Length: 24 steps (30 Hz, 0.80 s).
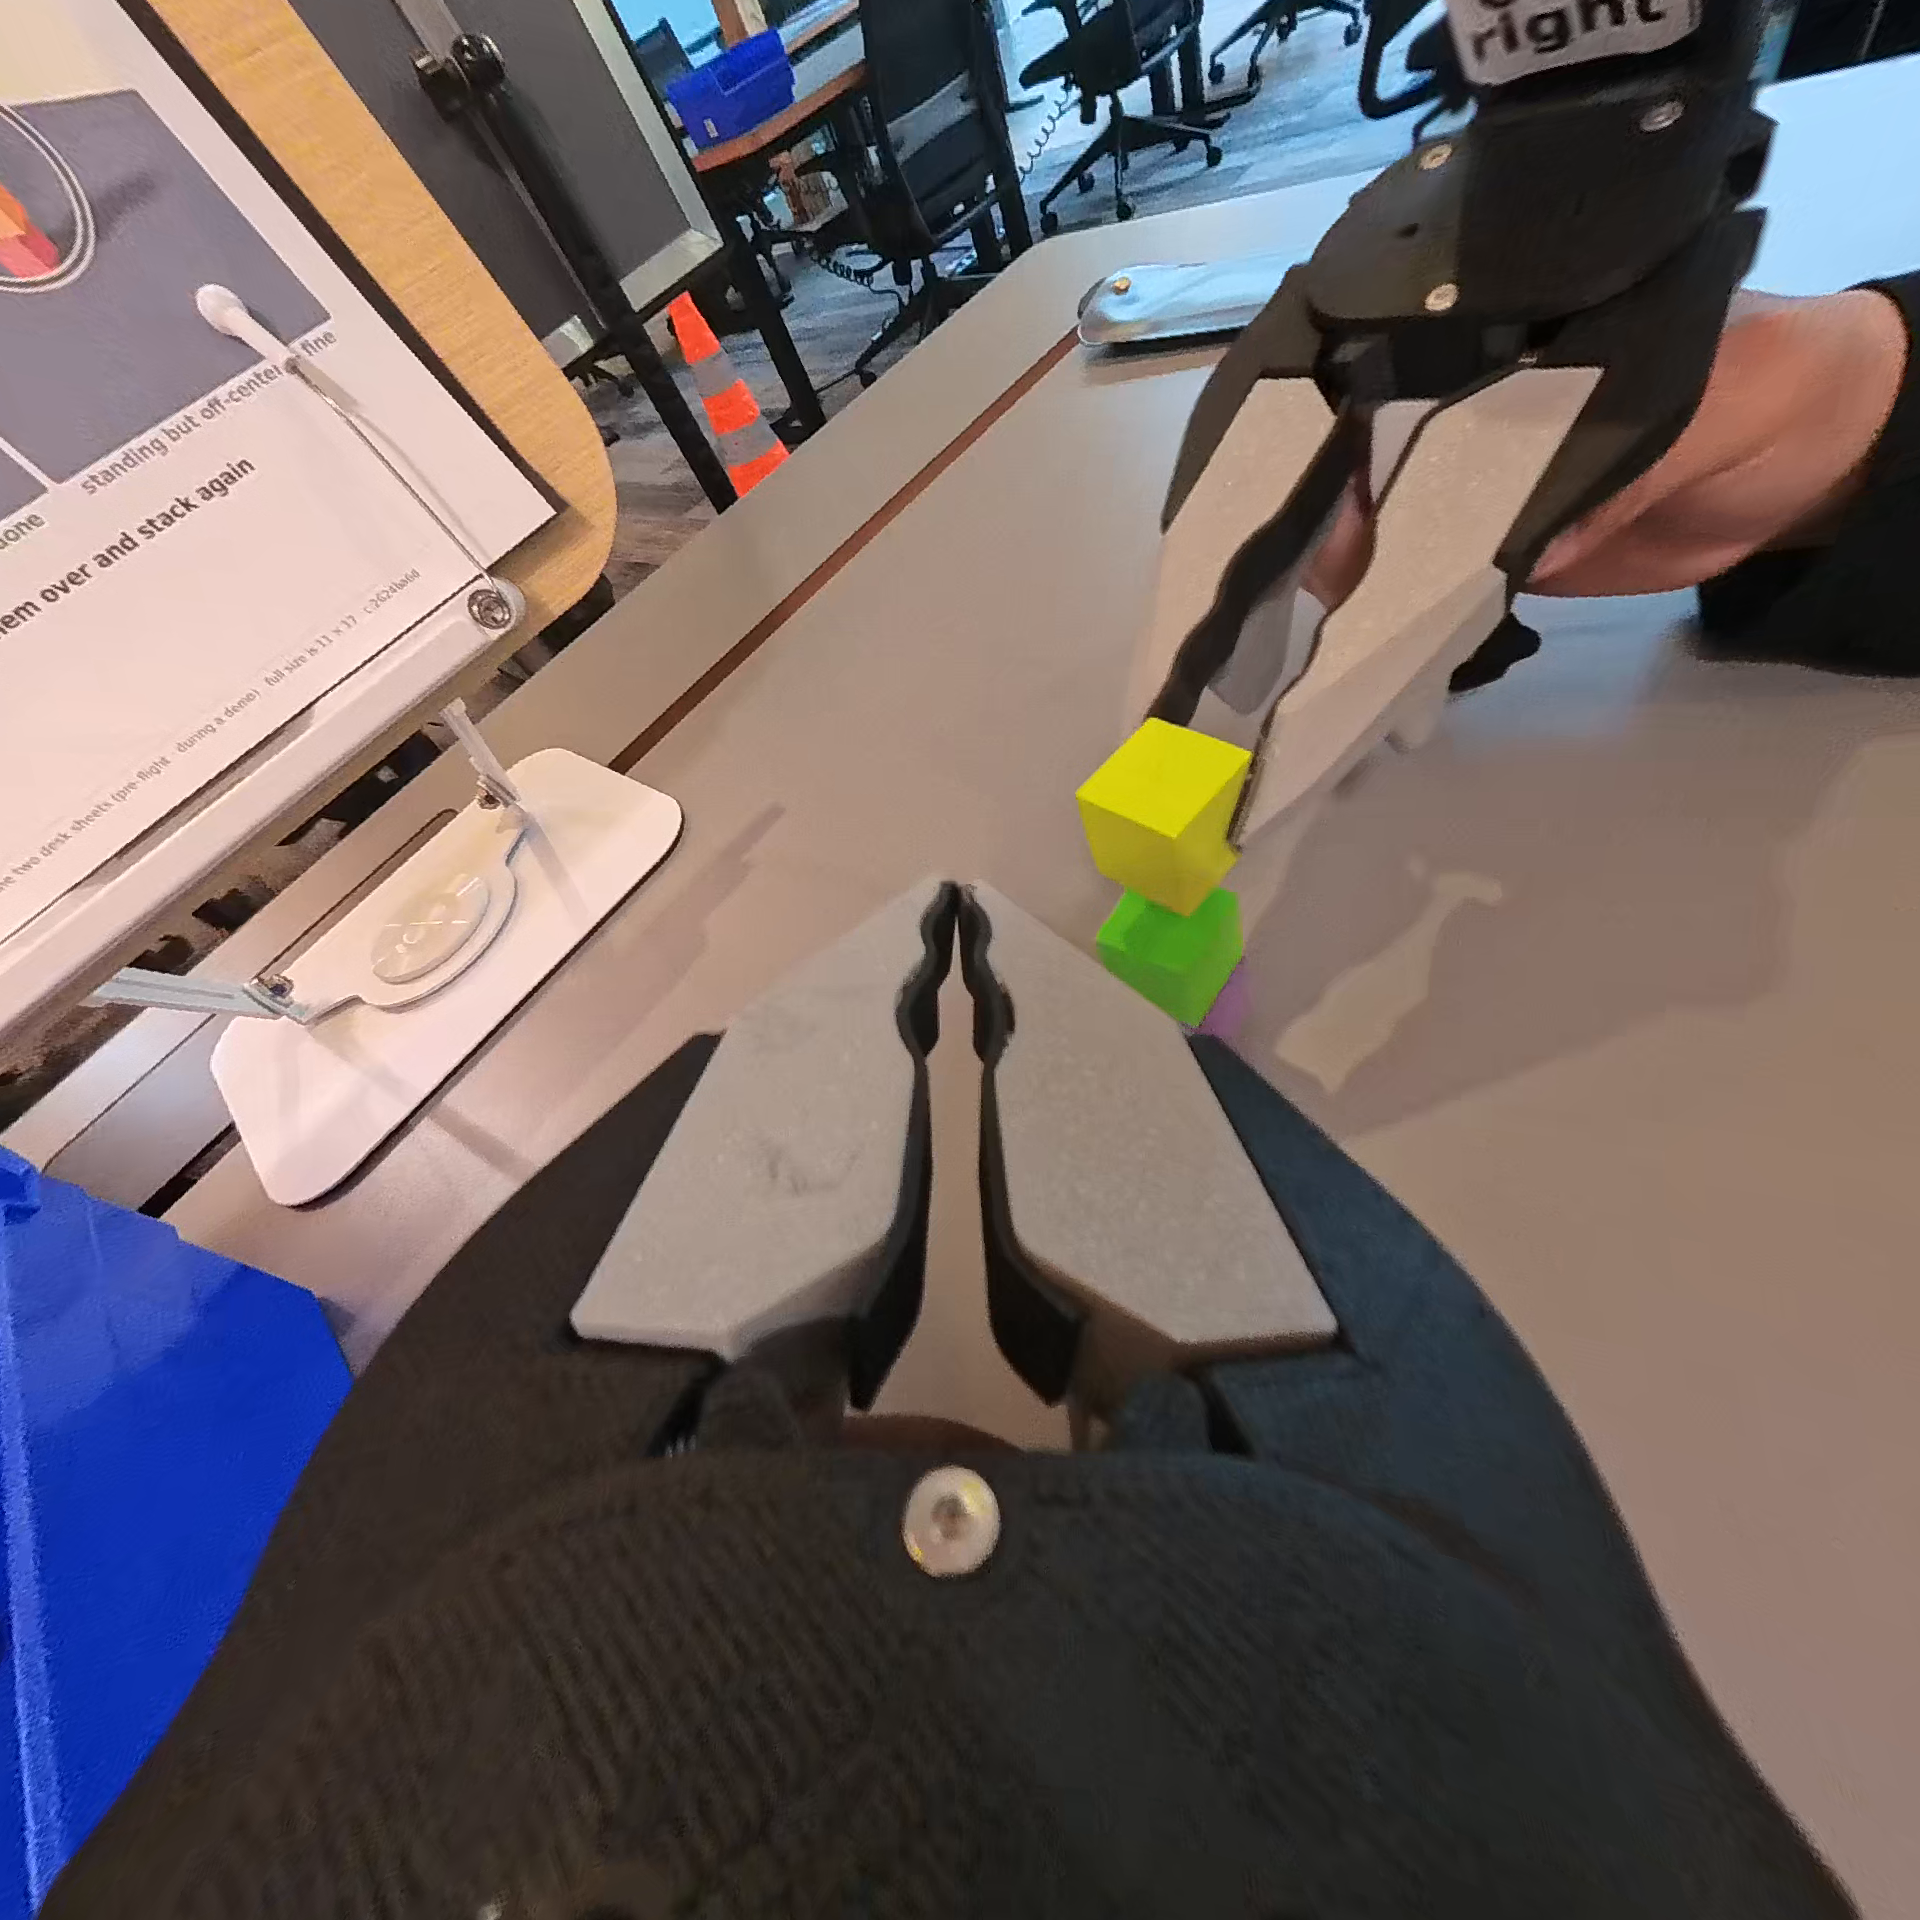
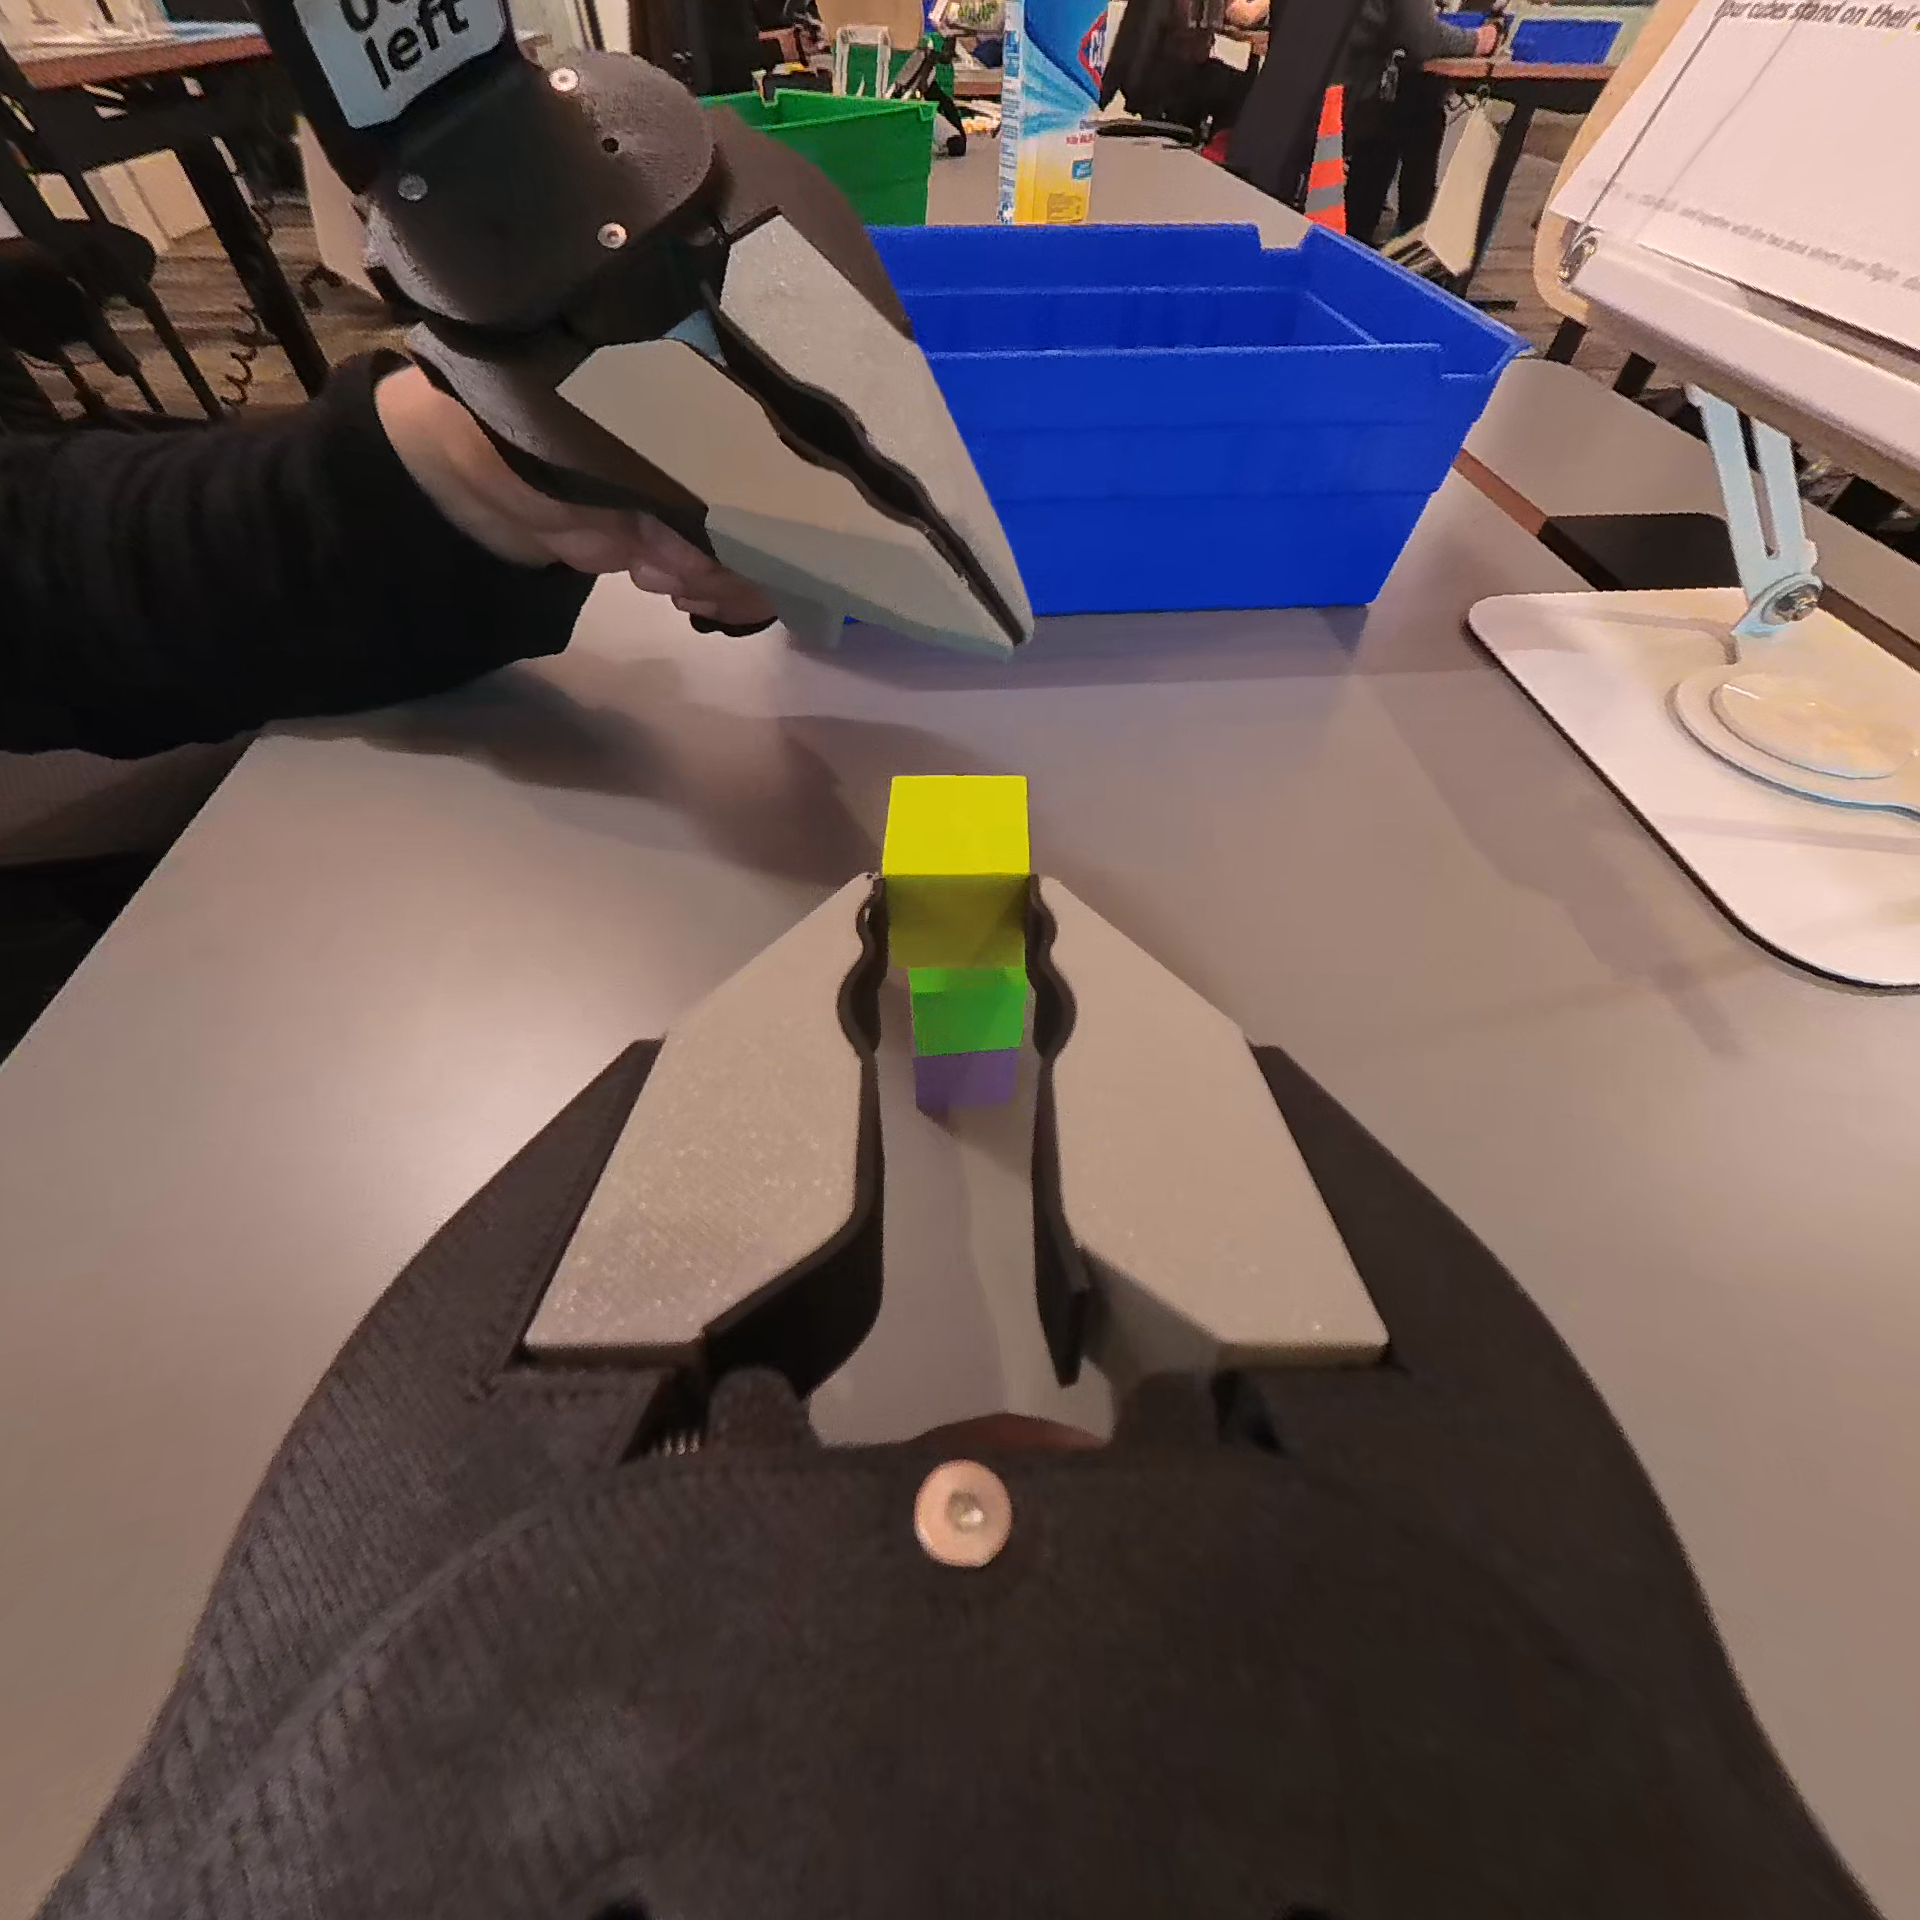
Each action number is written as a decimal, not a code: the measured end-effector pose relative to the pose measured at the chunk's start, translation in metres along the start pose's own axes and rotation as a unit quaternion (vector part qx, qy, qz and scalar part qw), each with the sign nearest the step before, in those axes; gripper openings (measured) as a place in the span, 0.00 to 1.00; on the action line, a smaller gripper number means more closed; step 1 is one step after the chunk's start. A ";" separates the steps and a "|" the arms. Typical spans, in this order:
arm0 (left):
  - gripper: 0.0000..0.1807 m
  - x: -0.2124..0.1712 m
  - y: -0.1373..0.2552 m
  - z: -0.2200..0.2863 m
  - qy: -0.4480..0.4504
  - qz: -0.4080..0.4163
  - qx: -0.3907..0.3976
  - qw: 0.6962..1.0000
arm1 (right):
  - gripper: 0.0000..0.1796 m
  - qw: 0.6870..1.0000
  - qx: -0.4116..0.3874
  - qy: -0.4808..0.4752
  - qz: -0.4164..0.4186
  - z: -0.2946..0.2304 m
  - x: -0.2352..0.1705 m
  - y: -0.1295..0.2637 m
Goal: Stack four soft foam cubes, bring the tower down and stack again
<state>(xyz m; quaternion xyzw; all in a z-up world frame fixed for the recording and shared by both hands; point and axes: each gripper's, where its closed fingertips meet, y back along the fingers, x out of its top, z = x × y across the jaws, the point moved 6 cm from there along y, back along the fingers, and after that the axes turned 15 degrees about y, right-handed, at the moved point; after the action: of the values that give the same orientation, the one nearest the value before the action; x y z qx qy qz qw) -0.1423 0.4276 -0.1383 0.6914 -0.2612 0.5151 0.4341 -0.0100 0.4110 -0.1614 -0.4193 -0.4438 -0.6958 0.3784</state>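
A tower of three foam cubes stands on the grey table [image 2: 416, 1039]. A yellow cube [image 2: 956, 831] is on top, a green cube [image 2: 961, 1013] is under it, and a purple cube [image 2: 964, 1081] is at the bottom. My right gripper [image 2: 954, 899] is shut on the yellow cube, one finger on each side. In the left wrist view the yellow cube [image 1: 1153, 821] sits slightly turned on the green cube [image 1: 1169, 951], held by the right gripper [image 1: 1205, 777]. The purple cube [image 1: 1226, 1008] barely shows. My left gripper [image 1: 956, 894] is shut and empty, held above the table left of the tower [image 2: 1018, 634].
A blue bin [image 2: 1195, 436] stands at the back of the table, behind the left gripper. A document stand with a white base [image 2: 1662, 727] is on the right and also shows in the left wrist view [image 1: 447, 977]. A flat metal object [image 1: 1164, 301] lies at the table's far edge. Across from one pair of fingers to the other is roughly 5 cm. From either gripper's tips it is about 30 cm to the white base [image 2: 1662, 727]. It turns up in the left wrist view [image 1: 462, 984] as well.
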 end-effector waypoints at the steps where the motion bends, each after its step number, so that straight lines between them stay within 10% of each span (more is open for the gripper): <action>1: 0.00 -0.001 -0.001 0.000 -0.001 -0.003 0.000 1.000 | 0.13 1.000 0.003 0.000 0.003 0.001 0.000 0.000; 24: 0.00 -0.005 -0.003 -0.005 0.011 -0.024 0.011 1.000 | 0.13 0.999 0.045 0.023 0.010 0.003 -0.009 -0.009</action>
<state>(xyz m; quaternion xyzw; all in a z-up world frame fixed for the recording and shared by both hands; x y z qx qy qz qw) -0.1444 0.4328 -0.1435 0.6969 -0.2342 0.5148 0.4410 -0.0143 0.4186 -0.1714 -0.3901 -0.4618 -0.6807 0.4137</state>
